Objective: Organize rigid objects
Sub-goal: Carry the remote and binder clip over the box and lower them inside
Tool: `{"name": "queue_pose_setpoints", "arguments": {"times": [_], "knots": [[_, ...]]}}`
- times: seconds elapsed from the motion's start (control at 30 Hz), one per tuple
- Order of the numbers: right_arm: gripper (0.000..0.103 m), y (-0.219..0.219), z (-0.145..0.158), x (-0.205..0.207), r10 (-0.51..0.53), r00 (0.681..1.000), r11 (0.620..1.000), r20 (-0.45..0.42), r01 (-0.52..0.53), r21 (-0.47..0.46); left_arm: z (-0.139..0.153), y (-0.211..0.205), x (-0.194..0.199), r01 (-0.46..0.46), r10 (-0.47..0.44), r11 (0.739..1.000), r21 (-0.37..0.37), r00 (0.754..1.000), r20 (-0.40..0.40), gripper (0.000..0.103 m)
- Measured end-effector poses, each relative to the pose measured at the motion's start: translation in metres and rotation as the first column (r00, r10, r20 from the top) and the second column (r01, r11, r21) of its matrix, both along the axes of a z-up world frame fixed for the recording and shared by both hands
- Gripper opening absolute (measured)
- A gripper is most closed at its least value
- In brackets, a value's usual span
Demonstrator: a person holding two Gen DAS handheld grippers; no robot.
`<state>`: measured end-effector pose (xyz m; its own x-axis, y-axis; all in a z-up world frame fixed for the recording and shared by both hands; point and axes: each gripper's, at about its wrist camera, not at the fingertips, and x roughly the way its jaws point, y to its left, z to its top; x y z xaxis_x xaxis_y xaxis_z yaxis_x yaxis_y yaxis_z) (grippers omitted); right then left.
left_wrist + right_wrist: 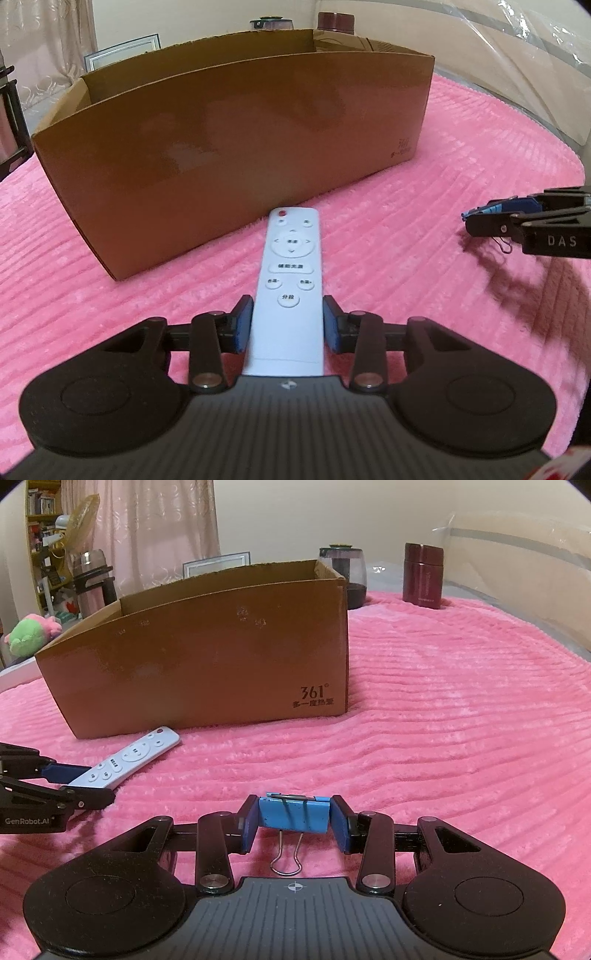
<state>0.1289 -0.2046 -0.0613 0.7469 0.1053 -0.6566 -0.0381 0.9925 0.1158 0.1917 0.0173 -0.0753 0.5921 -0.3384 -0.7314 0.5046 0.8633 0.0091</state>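
Observation:
A white remote control [290, 280] lies lengthwise between the pads of my left gripper [288, 325], which is shut on its near half, just above the pink blanket [443, 155]; its far end points at the open cardboard box [236, 147]. In the right wrist view the remote [129, 757] and left gripper [79, 784] sit left of the box [207, 657]. My right gripper [293, 823] is shut on a blue binder clip [293, 814], its wire handles hanging down. The right gripper [487, 218] shows at the right edge of the left wrist view.
A dark glass jar [345, 576] and a maroon flask [423, 576] stand behind the box at the back right. A green and pink plush toy [29, 633] lies at the far left. Clear plastic sheeting [517, 572] borders the blanket on the right.

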Motion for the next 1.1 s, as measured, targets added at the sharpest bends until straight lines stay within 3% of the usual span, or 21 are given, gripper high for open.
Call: {"name": "queue_pose_setpoints", "arguments": {"times": [0.1,0.73,1.1], "knots": [[0.038,-0.001,0.003,-0.003,0.008,1.0,1.0,0.004,-0.008,0.006,0.003,-0.003,-0.007,0.001,-0.001,1.0,0.02,1.0,0.0,0.033],[0.038,-0.015,0.037,-0.037,0.062,0.996,0.997,0.064,-0.065,0.049,0.041,-0.004,-0.064,-0.01,0.01,1.0,-0.016,1.0,-0.002,0.033],[0.038,-0.028,0.072,-0.046,0.126,0.984,0.986,0.125,-0.138,0.092,0.096,-0.005,-0.078,0.029,-0.026,0.999,-0.037,0.996,0.083,0.033]]}}
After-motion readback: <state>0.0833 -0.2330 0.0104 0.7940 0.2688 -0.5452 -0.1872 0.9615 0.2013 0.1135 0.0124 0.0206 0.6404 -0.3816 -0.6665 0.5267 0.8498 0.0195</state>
